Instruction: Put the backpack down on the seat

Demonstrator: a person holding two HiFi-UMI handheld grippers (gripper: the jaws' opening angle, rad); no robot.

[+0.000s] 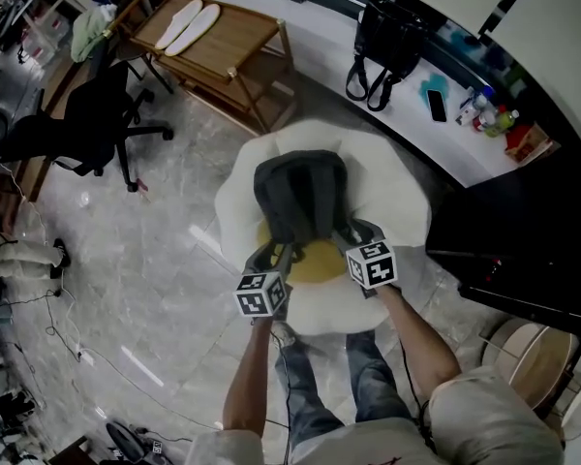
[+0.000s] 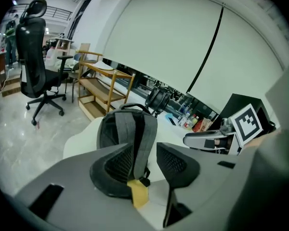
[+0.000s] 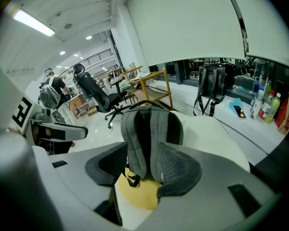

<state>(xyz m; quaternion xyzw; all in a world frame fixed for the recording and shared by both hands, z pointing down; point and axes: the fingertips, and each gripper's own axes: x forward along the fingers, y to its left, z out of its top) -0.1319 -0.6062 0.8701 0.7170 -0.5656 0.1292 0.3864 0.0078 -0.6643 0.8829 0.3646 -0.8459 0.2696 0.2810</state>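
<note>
Dark grey fabric backpack [image 1: 300, 192] with padded lighter-grey straps rests on the middle of the white, yellow-centred seat [image 1: 407, 201]. At the seat's near edge, the left gripper [image 2: 147, 165] and right gripper [image 3: 143, 167] are both spread wide, a strap between each pair of jaws.

Blk office chair [image 1: 97, 114] left; wood shelf [image 1: 218, 51] beside; blk bag [image 1: 385, 32], phone [image 1: 437, 105], bottles [image 1: 489, 114] on white counter [image 1: 402, 129].

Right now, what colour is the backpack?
The backpack is dark grey; head view shows it best.
</note>
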